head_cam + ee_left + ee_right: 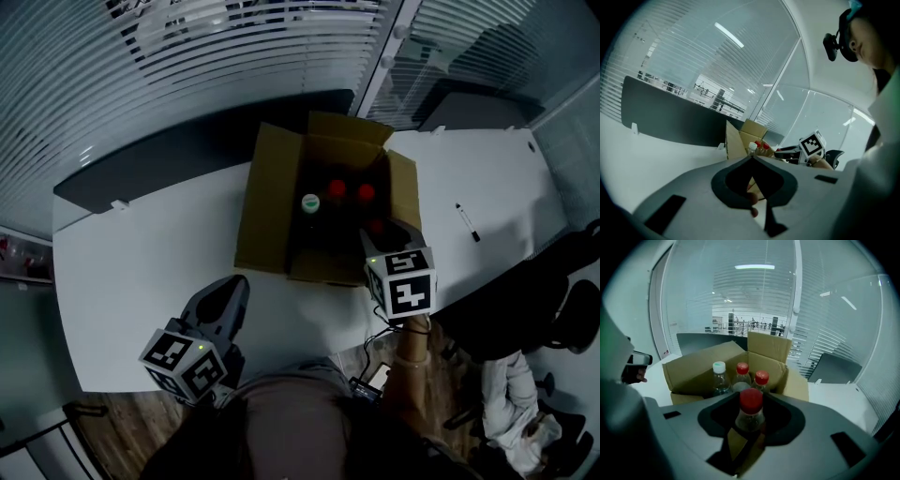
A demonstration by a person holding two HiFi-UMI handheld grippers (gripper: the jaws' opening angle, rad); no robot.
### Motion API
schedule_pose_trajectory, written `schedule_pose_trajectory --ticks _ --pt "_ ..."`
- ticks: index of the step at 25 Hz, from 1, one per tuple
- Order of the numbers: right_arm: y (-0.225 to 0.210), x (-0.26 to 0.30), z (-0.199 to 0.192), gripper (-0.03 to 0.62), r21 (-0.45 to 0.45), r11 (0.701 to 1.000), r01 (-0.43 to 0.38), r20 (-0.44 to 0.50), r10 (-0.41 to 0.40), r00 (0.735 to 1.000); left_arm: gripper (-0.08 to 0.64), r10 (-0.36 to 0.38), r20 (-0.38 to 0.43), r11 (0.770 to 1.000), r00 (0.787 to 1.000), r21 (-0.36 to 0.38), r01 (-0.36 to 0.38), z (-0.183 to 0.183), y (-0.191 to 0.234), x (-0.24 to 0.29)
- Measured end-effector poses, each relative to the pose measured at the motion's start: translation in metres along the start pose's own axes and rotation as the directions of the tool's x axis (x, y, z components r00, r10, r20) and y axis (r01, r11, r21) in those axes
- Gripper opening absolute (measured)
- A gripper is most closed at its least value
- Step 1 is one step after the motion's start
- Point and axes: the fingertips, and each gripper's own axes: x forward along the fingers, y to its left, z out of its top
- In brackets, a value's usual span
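The right tool reaches over the near wall of the box and is grasping a red-capped bottle. Its jaws stand on either side just under the cap, probably because the cap's rim would keep the grip from slipping. The bottle is upright in the box's near right corner, a little apart from the other bottles, which stand together toward the back wall, one of them white-capped. The flaps are folded outward, which leaves the top free to reach into. The left tool is clenched on nothing and hangs over the near edge of the desk, well apart from the box, seemingly held back so as not to crowd the working side. The head view gives the layout: four caps in the box, the two tools far from each other, and a pen lying off to the right. The marker cube hides the grip there, though. Only the right gripper view shows the bottle seated between the jaws, although not whether its base rests on the box floor. The left gripper view alone shows that tool's tips meeting, with the box in the distance.
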Motion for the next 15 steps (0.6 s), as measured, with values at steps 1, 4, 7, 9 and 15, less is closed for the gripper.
schedule_pose_trajectory --ticks 1,4,7,9,15 --pt "0.001 -0.004 0.002 0.173 -0.004 1.0 0.0 0.012 0.001 1.0 0.009 -0.003 0.01 1.0 1.0 0.001 0.003 -0.001 0.0 -0.003" --pt "0.004 -0.017 0.01 0.173 -0.017 1.0 0.009 0.05 -0.008 0.999 0.009 0.002 0.011 1.0 1.0 0.004 -0.003 0.001 -0.005 -0.013" --pt "0.003 -0.03 0.015 0.173 -0.022 0.999 0.025 0.084 -0.023 0.996 0.009 -0.009 0.025 1.0 1.0 0.013 0.009 -0.001 -0.008 -0.024" --pt "0.005 -0.038 0.021 0.173 -0.026 0.999 0.036 0.118 -0.032 0.993 0.009 -0.013 0.032 1.0 0.999 0.021 0.012 -0.001 -0.008 -0.032" --pt "0.012 -0.069 0.045 0.173 -0.039 0.994 0.099 0.215 -0.088 0.973 0.009 -0.017 0.05 0.999 0.999 0.039 0.015 0.001 -0.008 -0.061"
